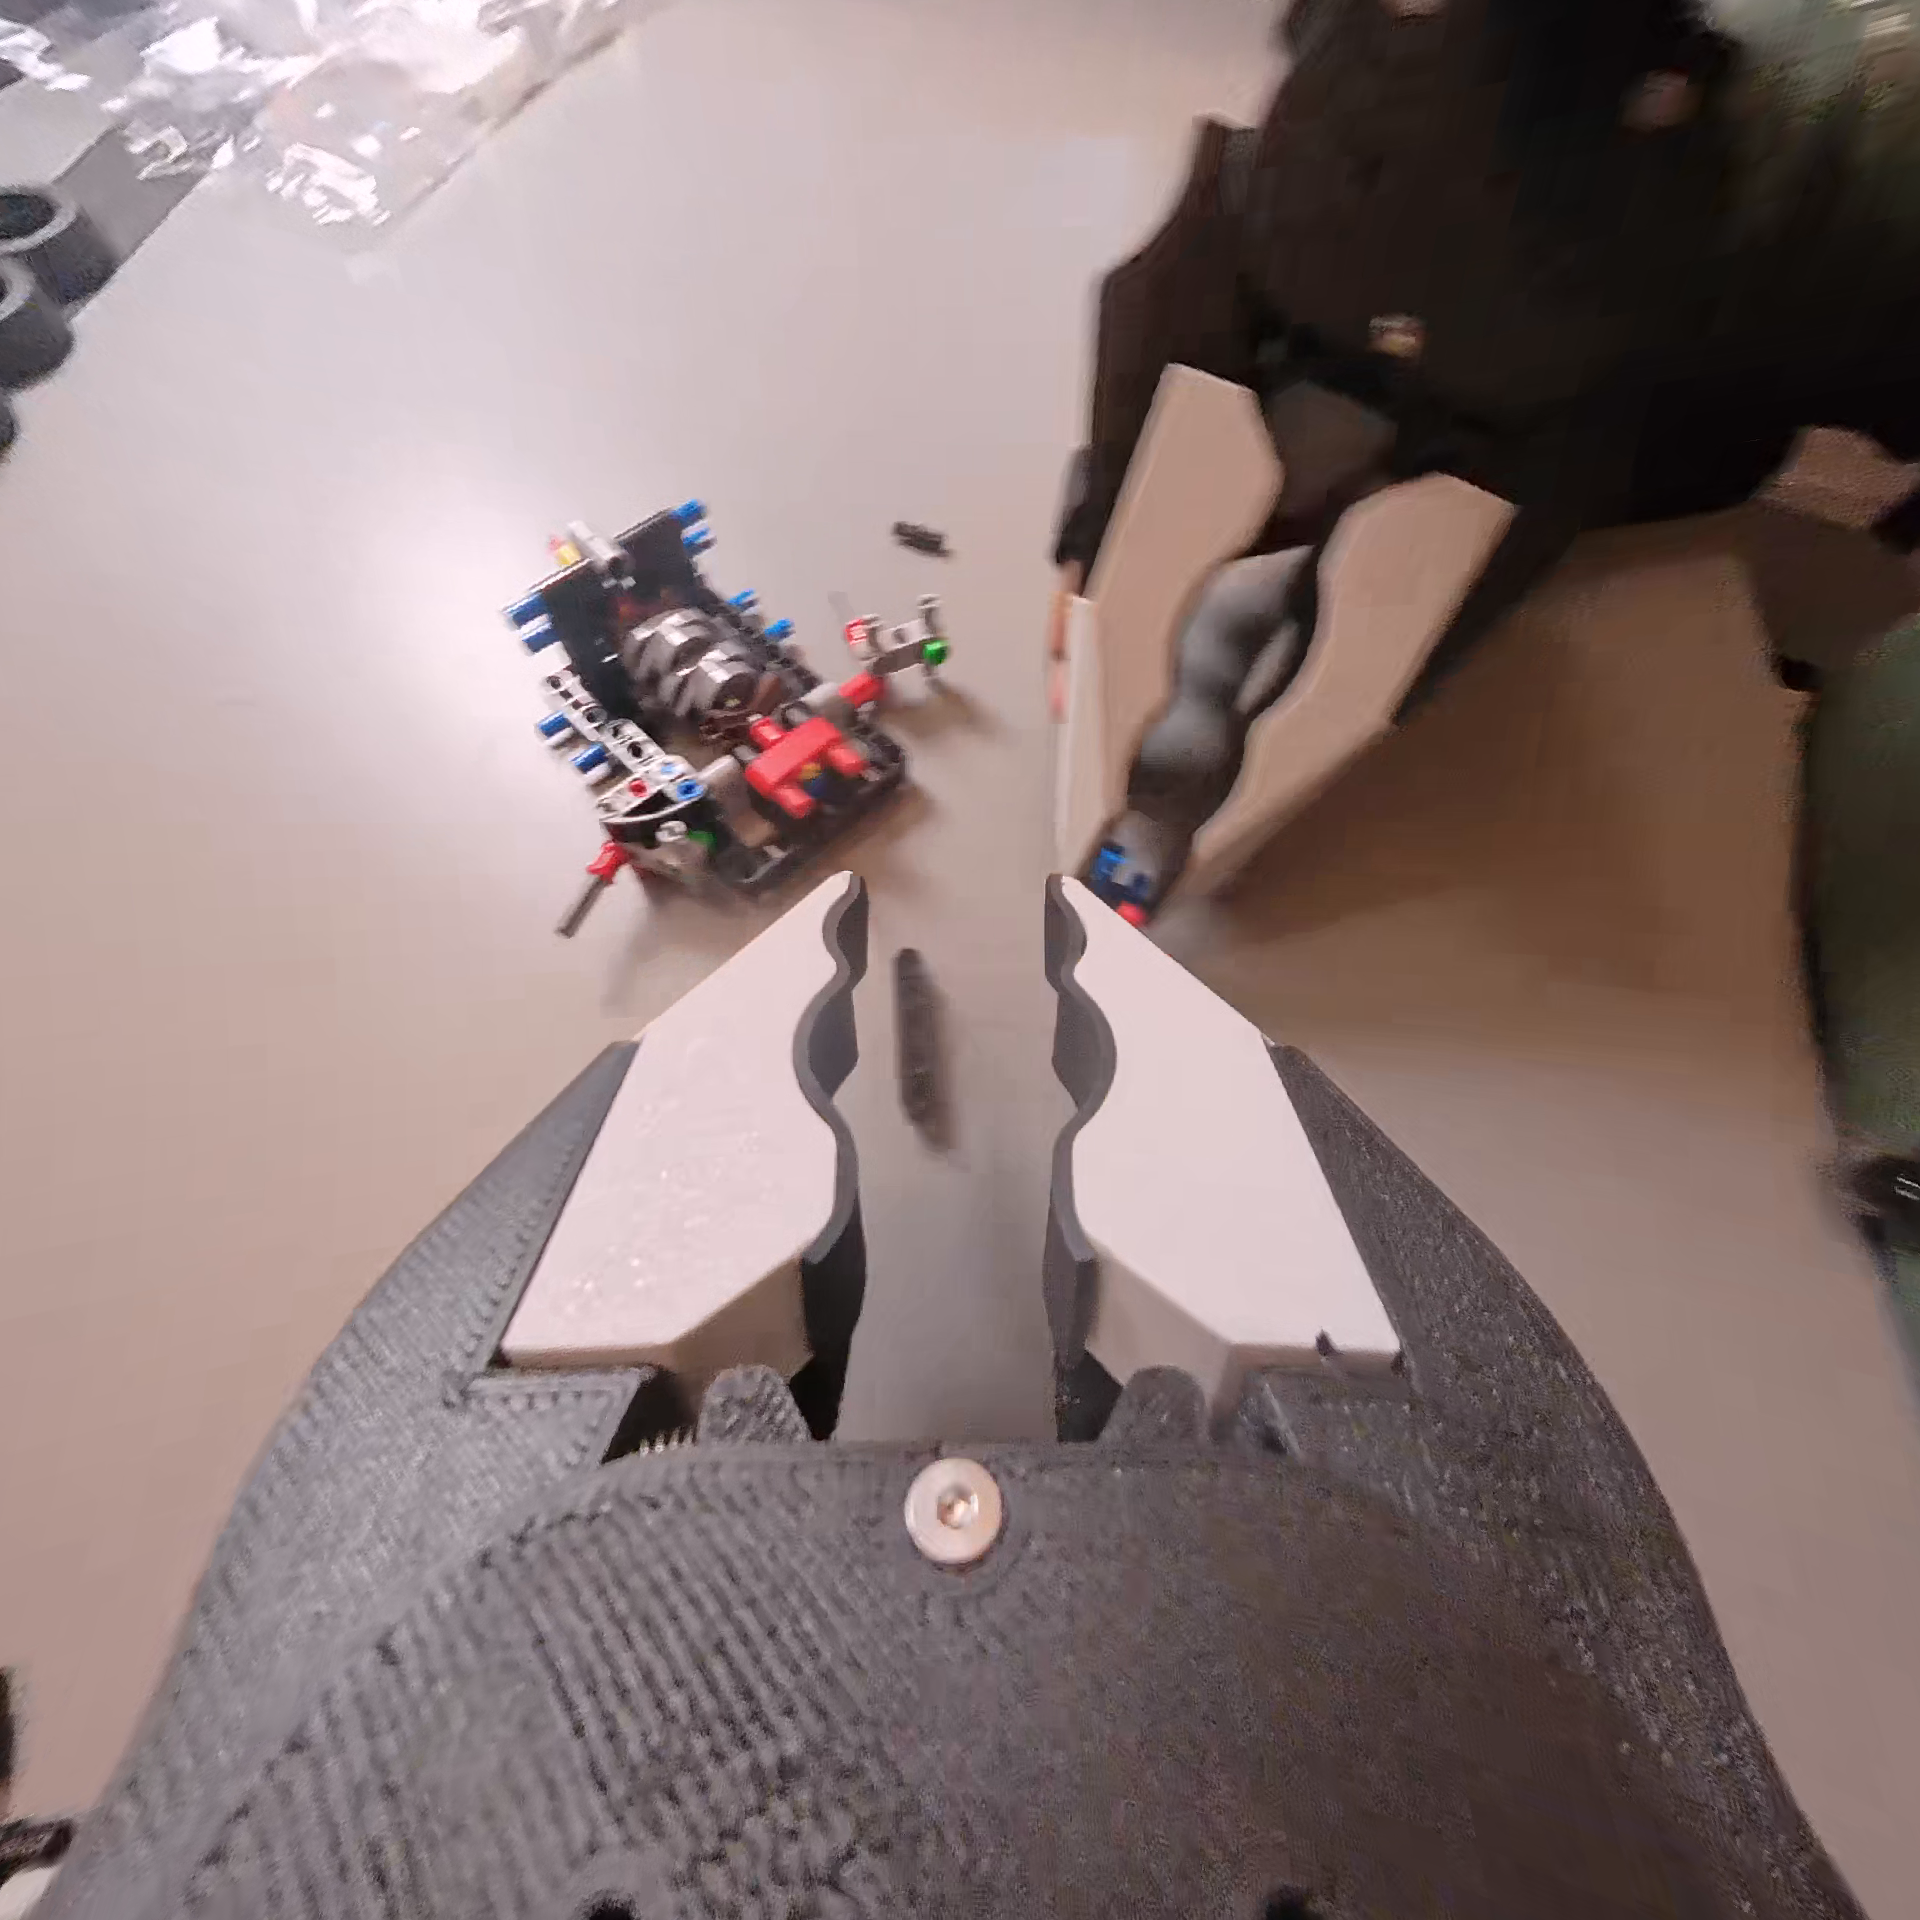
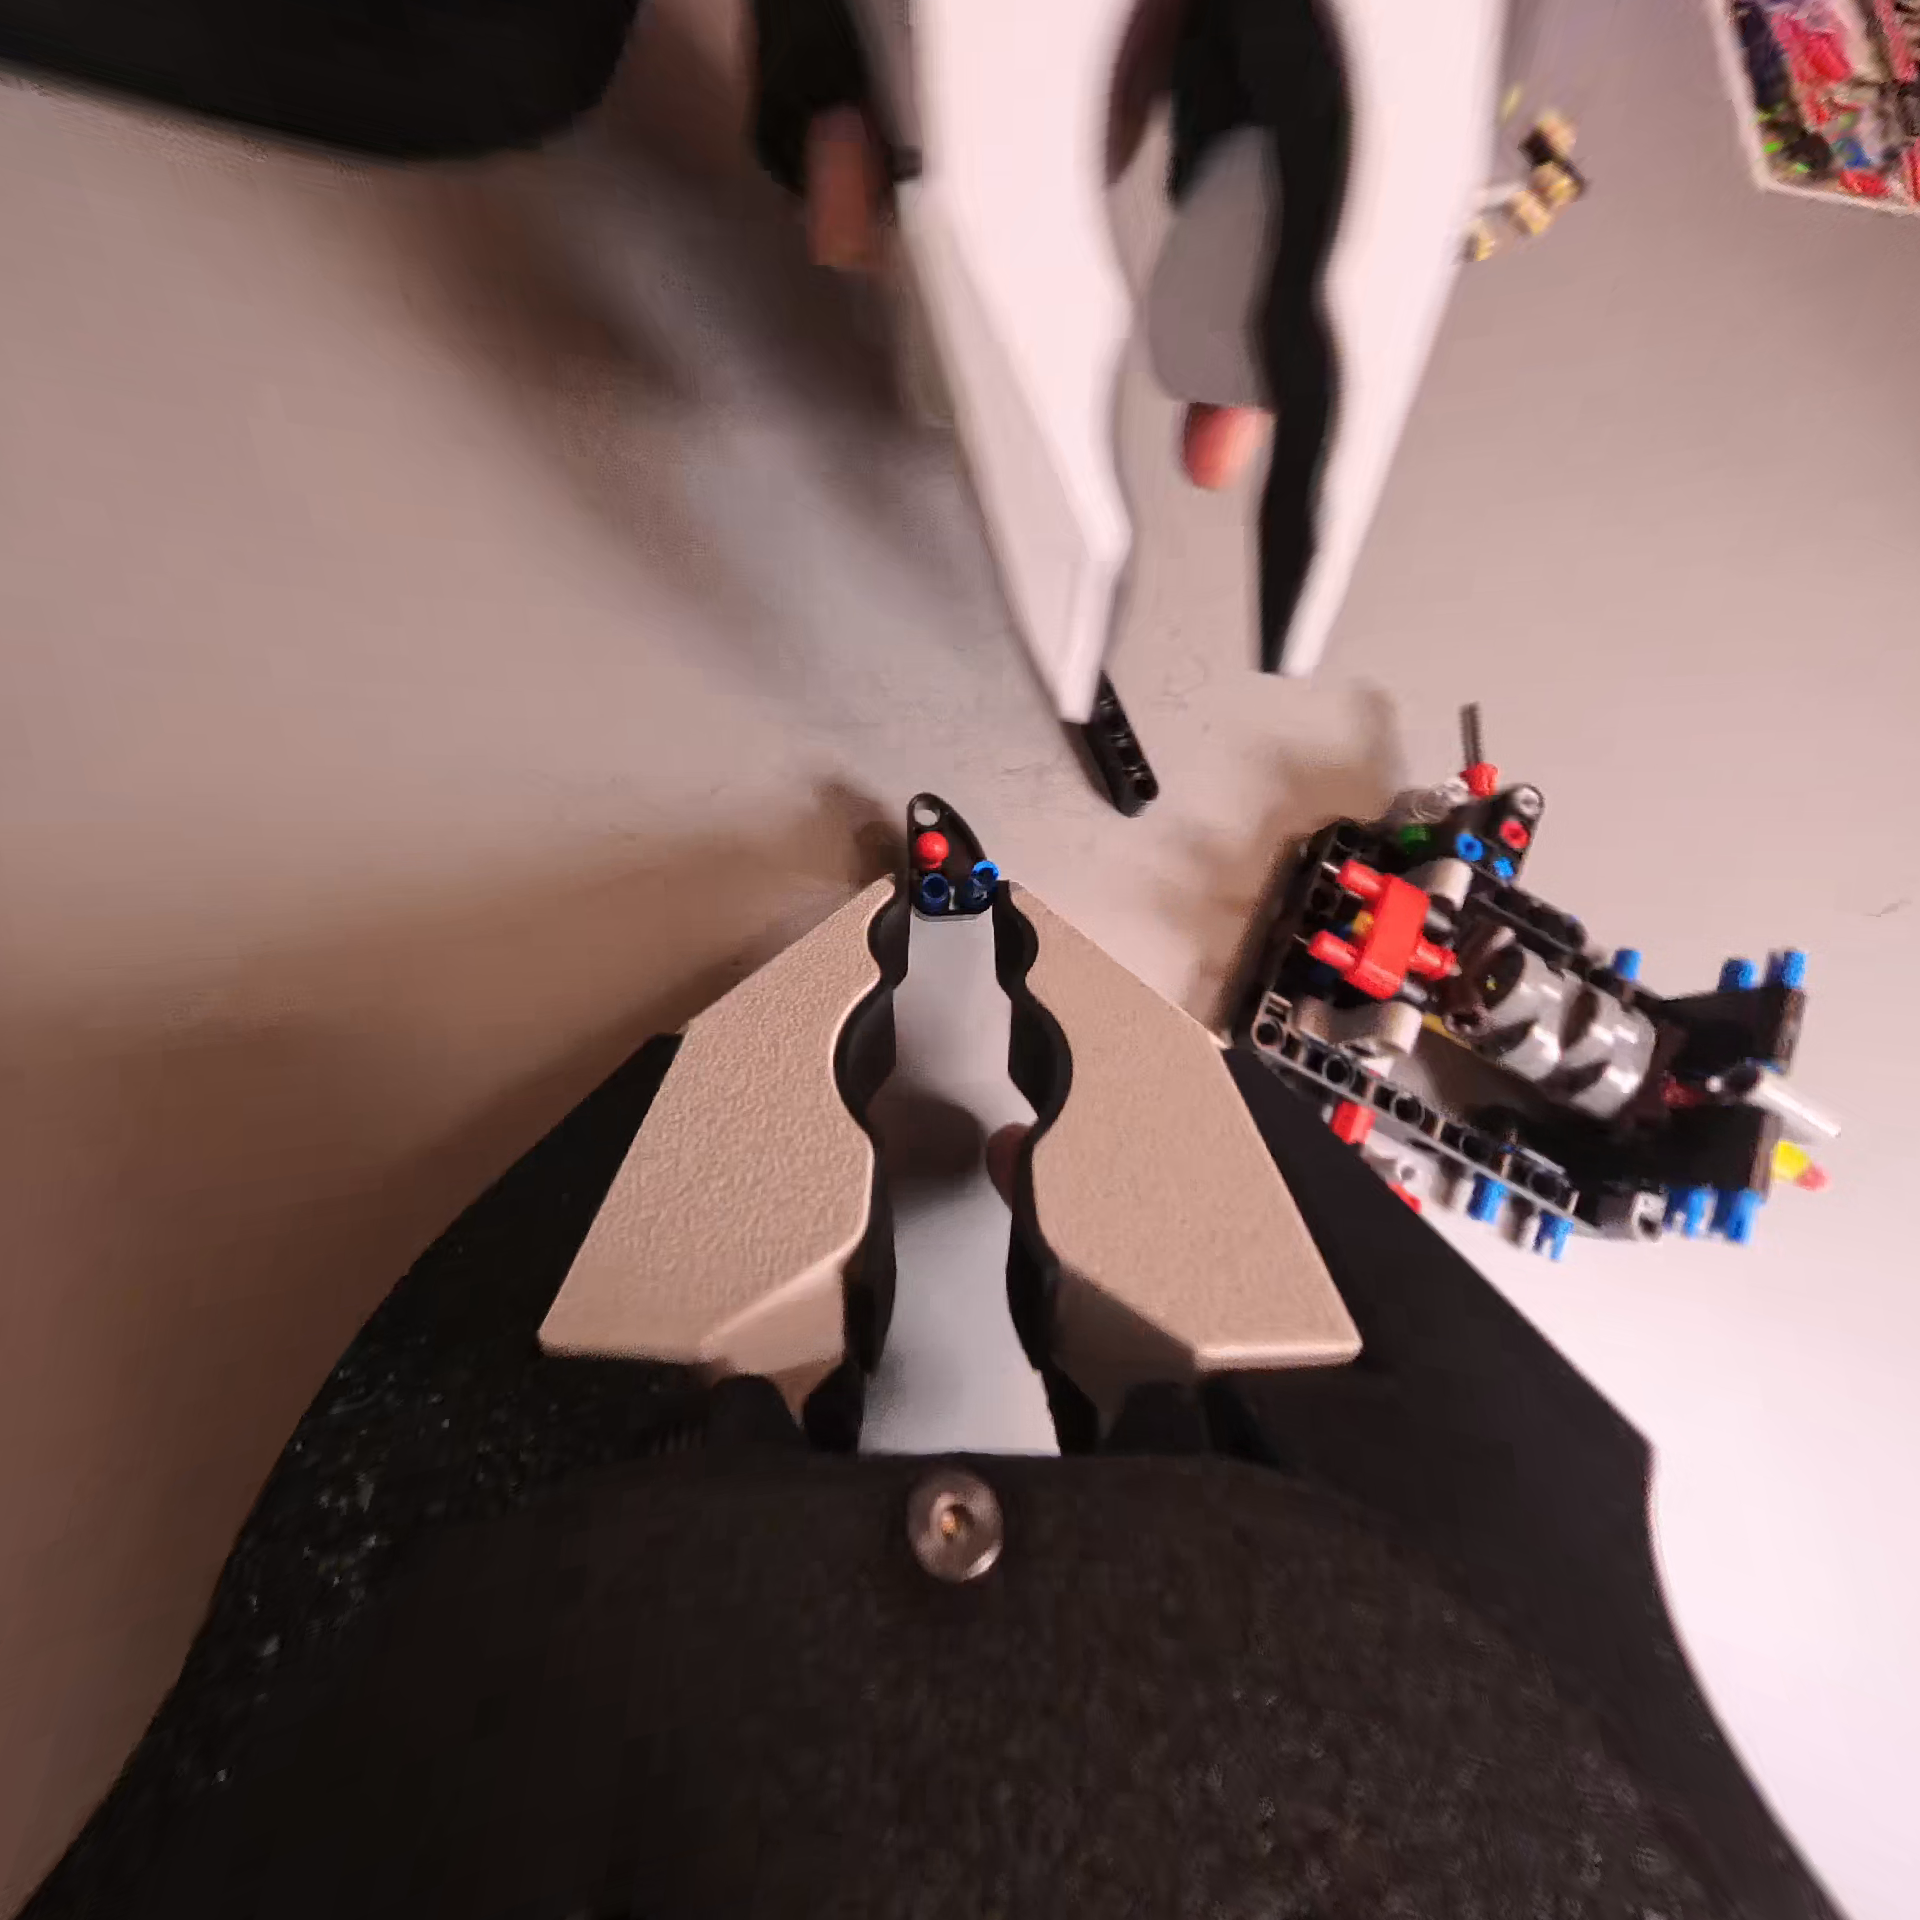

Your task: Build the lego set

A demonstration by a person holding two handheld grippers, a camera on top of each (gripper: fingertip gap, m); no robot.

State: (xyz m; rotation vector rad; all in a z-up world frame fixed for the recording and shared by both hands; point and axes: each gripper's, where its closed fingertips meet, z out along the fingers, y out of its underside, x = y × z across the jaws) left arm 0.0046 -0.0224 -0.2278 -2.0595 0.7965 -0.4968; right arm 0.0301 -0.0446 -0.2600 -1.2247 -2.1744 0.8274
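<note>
The partly built Lego chassis [image 1: 707,707], black and grey with red parts and blue pins, lies on the beige table; it also shows in the right wrist view [image 2: 1507,1018]. My left gripper [image 1: 956,894] is open, with a black beam [image 1: 920,1039] lying on the table between its fingers. In the right wrist view the left gripper [image 2: 1182,686] hovers over that beam [image 2: 1117,753]. My right gripper [image 2: 948,894] is shut on a small black piece [image 2: 940,847] with a red pin and two blue pins, held left of the chassis. The right gripper [image 1: 1138,883] and its piece [image 1: 1122,868] also show in the left wrist view.
A small grey, red and green subassembly [image 1: 894,644] and a loose black pin [image 1: 920,537] lie beside the chassis. Clear plastic bags [image 1: 312,125] and black tyres [image 1: 31,270] sit at the far left. A tray of parts [image 2: 1839,104] and tan pieces [image 2: 1538,177] lie far right. About 5 cm separates my left fingertips from my right.
</note>
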